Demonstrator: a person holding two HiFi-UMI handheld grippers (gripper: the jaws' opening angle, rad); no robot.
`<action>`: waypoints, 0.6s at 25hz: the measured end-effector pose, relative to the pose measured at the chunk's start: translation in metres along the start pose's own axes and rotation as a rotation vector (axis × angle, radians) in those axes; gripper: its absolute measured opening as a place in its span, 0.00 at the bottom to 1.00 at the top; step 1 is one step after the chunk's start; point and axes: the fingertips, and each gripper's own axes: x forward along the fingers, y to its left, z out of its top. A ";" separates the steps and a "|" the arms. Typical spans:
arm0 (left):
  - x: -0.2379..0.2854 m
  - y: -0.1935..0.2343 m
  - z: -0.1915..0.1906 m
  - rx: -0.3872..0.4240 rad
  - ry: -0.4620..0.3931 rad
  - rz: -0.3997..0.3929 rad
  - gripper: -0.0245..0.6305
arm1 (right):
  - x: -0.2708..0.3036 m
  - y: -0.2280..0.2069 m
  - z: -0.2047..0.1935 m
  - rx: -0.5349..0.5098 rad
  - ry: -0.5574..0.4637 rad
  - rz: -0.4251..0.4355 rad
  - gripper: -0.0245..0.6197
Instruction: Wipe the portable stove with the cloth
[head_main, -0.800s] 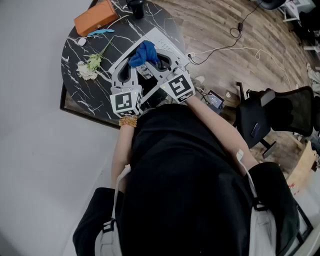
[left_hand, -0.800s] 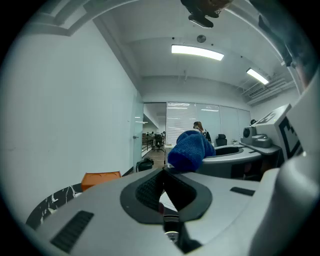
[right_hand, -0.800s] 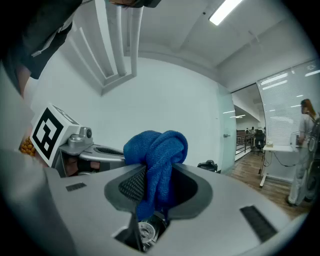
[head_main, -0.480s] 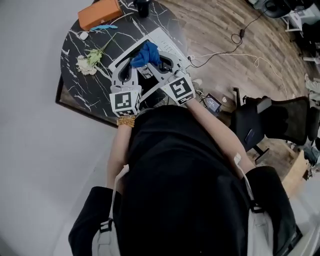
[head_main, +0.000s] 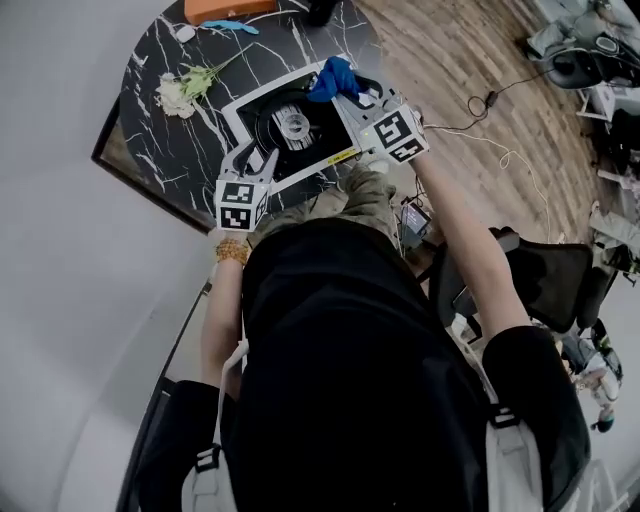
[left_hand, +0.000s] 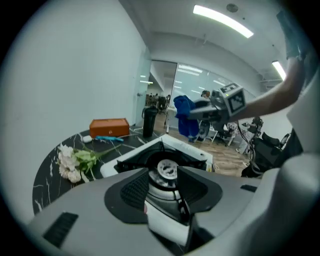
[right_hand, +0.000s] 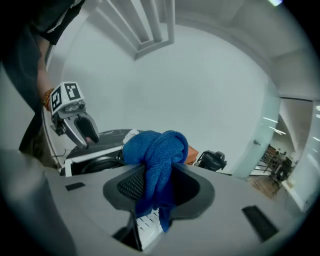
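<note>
Nearest in, the left hand-held gripper (head_main: 252, 160) hovers at the near-left corner of the portable stove (head_main: 262, 120), jaws apart, nothing between them, and the burner shows through the gap. The stove lies on the black marbled bench (head_main: 150, 110). Over its far right edge, the right hand-held gripper (head_main: 352, 92) clamps the bunched blue cloth (head_main: 333, 78), lifted clear. Beyond lie flowers (head_main: 185, 88), then an orange box (head_main: 225, 8).

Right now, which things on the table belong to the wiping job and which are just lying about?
Job: portable stove; blue cloth; right gripper, its jaws shut on the cloth.

Lying about: flowers; orange box; small blue item; black flask.
</note>
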 end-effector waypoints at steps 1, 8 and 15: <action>-0.001 0.000 -0.017 -0.008 0.044 0.002 0.32 | 0.011 -0.009 -0.011 -0.036 0.044 0.052 0.23; -0.006 -0.018 -0.063 -0.033 0.148 0.005 0.32 | 0.088 -0.042 -0.062 -0.319 0.303 0.280 0.23; 0.016 -0.031 -0.066 0.053 0.234 0.009 0.32 | 0.111 -0.021 -0.118 -0.568 0.509 0.387 0.21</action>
